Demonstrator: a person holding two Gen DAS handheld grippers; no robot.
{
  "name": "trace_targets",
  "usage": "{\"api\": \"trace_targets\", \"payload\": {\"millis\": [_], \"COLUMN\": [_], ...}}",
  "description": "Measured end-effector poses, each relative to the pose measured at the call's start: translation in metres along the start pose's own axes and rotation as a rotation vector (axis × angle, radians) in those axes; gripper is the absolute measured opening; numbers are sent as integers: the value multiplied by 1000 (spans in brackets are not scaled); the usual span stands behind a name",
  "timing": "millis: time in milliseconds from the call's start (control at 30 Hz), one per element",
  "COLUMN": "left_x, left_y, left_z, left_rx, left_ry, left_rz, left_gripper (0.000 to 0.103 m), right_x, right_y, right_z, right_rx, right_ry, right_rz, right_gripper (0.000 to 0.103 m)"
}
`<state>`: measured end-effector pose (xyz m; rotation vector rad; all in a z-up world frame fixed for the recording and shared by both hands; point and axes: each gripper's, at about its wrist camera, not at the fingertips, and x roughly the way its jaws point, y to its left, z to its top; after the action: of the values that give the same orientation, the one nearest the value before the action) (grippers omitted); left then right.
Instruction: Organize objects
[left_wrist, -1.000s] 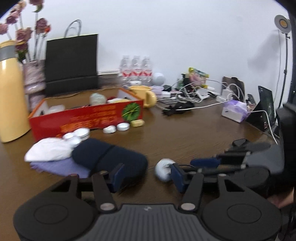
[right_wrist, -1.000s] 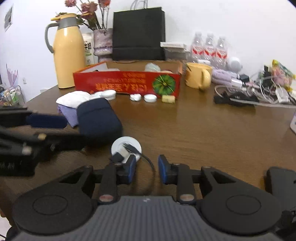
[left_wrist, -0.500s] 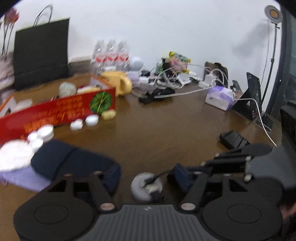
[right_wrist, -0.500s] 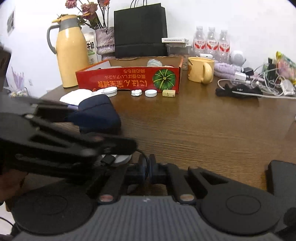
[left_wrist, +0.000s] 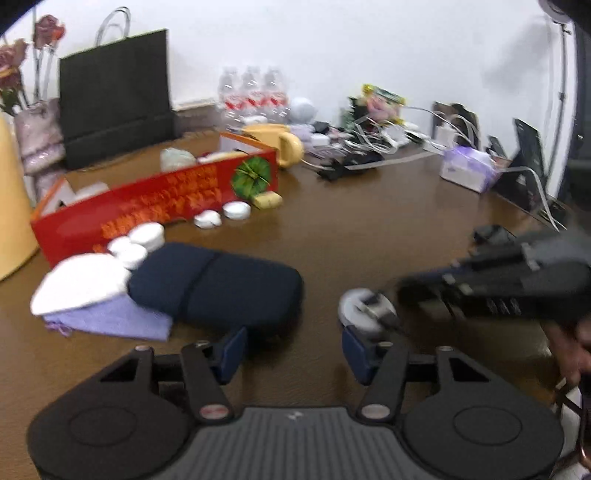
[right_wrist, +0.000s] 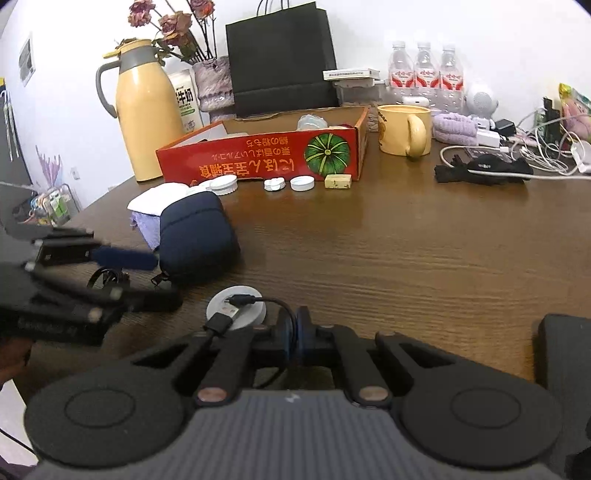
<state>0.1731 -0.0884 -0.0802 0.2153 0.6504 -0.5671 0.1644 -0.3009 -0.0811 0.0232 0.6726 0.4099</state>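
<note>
Brown wood-grain table (right_wrist: 406, 258) under both rigs, cluttered along the far edge. Working left to right: my left gripper (left_wrist: 293, 349) sits low over the table with its blue pads spread wide and nothing between them — released. Just ahead of its left pad lies the navy pouch (left_wrist: 218, 284), resting partly on a lilac cloth (left_wrist: 107, 321) with a white folded cloth (left_wrist: 79, 282) on top; behind them, the red box (right_wrist: 258, 158) with loose white caps (right_wrist: 302, 183) along its front. Right of the pouch, near the left gripper's right pad, is the white charging puck (right_wrist: 236, 308) with its short black cable (right_wrist: 280, 306) looped over it. My right gripper (right_wrist: 294, 332) has its pads pressed together on that cable loop — clenched on the cable, puck apparently flat on the table just ahead of the fingertips. Left view is blurred, so I cannot tell whether the puck is lifted at all. Judged step: securing the puck-and-cable to tidy it away, likely into the pouch or the box. Next move calls for lifting by the cable without the puck swinging, with the left gripper free to steady or open the pouch.
</note>
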Motion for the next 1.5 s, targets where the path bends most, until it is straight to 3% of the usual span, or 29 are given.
{"api": "trace_targets", "payload": {"millis": [133, 267, 400, 533, 667, 733, 800, 900, 1000, 1033, 1100, 1133, 1167, 1233, 1367, 1433, 1500], "left_x": [10, 26, 29, 26, 19, 14, 4, -18, -32, -34, -37, -38, -39, -40, -43, -41, -39], "left_y": [-18, -21, -19, -17, -18, -19, -15, 3, 13, 14, 9, 4, -2, -8, -17, -28, -34], "left_z": [-4, 6, 7, 6, 0, -4, -8, -14, -13, -11, -9, -9, -10, -13, -27, -31, -33], "left_rx": [113, 89, 48, 50, 78, 83, 62, -41, -165, -212, -231, -206, -175, -145, -141, -94, -65], "left_ry": [-31, -33, -29, -31, -26, -21, -3, -15, -33, -28, -25, -24, -18, -4, 31, 43, 50], "left_rz": [-2, -14, -58, -69, -108, -110, -110, -104, -94, -123, -152, -140, -102, -56, -61, -4, 26], "left_gripper": [58, 57, 46, 48, 61, 63, 63, 64, 64, 64, 64, 64, 64, 64, 64, 56, 3], "right_x": [7, 10, 10, 3, -12, -14, -15, -12, -19, -20, -19, -21, -27, -42, -67, -63, -50], "right_y": [-1, -3, -10, -17, -11, -7, 0, 21, 38, 42, 47, 49, 49, 41, 22, 20, 23], "right_z": [6, 10, 13, 13, 12, 12, 11, 2, -6, -8, -10, -11, -12, -12, -8, -5, -2], "right_rx": [-9, -21, -31, 19, 26, 25, 8, -118, -160, -155, -138, -141, -143, -118, -58, -62, -90], "right_ry": [10, 23, 48, 74, 71, 78, 81, 119, 100, 92, 100, 100, 85, 47, -23, -36, -29], "right_rz": [35, 28, 72, 208, 353, 393, 363, 172, 208, 223, 246, 245, 239, 238, 144, 93, 74], "right_gripper": [5, 5, 5, 4, 3, 3, 4, 8, 9, 13, 35, 62, 80, 83, 79, 72, 63]}}
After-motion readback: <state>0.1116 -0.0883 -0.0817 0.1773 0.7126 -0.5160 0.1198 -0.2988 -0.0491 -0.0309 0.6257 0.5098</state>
